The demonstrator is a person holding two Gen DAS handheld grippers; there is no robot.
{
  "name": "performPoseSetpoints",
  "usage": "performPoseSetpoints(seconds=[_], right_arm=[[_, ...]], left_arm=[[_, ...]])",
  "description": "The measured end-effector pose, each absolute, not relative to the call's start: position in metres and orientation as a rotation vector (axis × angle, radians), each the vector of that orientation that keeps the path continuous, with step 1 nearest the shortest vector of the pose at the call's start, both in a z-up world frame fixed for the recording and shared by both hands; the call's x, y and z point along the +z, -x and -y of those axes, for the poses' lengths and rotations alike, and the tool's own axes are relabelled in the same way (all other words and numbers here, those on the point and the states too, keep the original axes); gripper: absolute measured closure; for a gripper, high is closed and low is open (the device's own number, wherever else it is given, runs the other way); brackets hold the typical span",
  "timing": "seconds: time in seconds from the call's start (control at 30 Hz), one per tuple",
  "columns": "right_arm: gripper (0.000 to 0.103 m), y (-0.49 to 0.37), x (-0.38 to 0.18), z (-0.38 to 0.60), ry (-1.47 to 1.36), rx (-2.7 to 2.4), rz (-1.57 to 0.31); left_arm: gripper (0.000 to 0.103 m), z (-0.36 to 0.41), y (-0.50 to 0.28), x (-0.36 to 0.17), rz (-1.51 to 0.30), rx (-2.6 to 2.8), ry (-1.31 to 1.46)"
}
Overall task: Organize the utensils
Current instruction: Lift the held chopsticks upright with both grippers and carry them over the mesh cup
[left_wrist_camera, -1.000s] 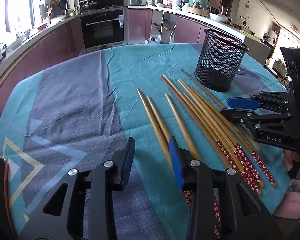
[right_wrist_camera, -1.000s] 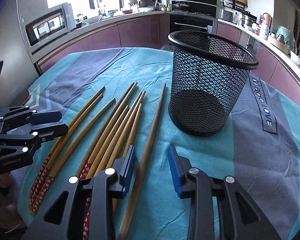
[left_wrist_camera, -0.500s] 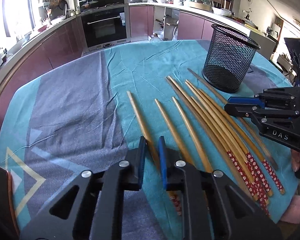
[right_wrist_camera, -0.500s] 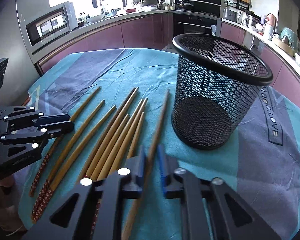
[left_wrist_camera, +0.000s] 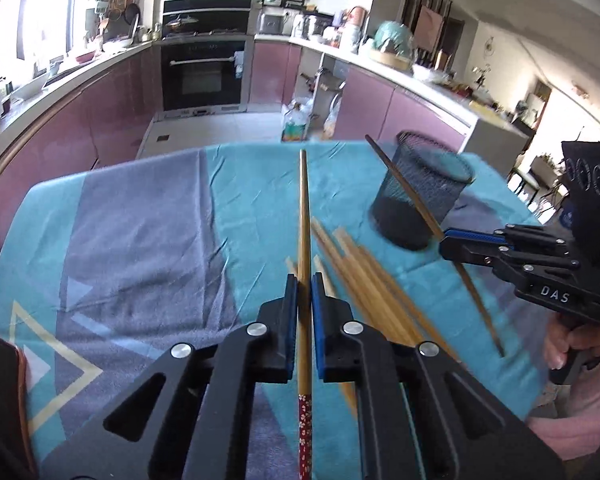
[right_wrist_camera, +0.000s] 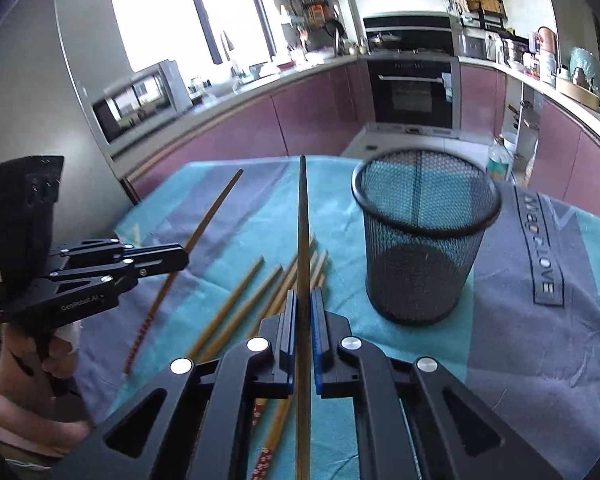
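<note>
- Left wrist view shows my left gripper (left_wrist_camera: 305, 280) pinching a light bamboo chopstick with red patterned end (left_wrist_camera: 304, 216); its pattern is plain here.
- Right wrist view shows my right gripper (right_wrist_camera: 304, 300) pinching a darker plain wooden chopstick (right_wrist_camera: 302, 232), and the empty inside of the black wire-mesh cup (right_wrist_camera: 420, 240).
- Other chopsticks (right_wrist_camera: 236, 312) lie on the teal-and-grey tablecloth (left_wrist_camera: 140, 220), in a kitchen with purple cabinets (right_wrist_camera: 300, 120).

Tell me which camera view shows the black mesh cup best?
The right wrist view: the mesh cup stands near, with rim, wall and empty inside visible. The left wrist view shows it farther off, blurred, partly crossed by the chopstick in the right gripper.
</note>
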State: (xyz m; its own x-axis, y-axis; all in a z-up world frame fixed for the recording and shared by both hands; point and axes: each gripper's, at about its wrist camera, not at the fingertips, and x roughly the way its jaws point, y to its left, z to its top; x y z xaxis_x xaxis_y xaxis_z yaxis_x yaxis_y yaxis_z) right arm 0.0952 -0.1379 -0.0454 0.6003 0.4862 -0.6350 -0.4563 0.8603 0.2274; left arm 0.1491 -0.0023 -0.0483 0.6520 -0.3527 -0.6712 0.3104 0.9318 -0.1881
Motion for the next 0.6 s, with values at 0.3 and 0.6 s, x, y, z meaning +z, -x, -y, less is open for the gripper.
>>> performPoseSetpoints(seconds=[0.3, 0.6], right_arm=[[0.097, -0.088, 0.011, 0.167, -0.124, 0.579, -0.566], [0.097, -0.098, 0.054, 0.187, -0.118, 0.554, -0.44]], left_arm=[[0.096, 0.003, -0.138, 0.03, -0.61, -0.541, 0.156], [0.096, 0.018, -0.145, 0.098, -0.476, -0.584, 0.197]])
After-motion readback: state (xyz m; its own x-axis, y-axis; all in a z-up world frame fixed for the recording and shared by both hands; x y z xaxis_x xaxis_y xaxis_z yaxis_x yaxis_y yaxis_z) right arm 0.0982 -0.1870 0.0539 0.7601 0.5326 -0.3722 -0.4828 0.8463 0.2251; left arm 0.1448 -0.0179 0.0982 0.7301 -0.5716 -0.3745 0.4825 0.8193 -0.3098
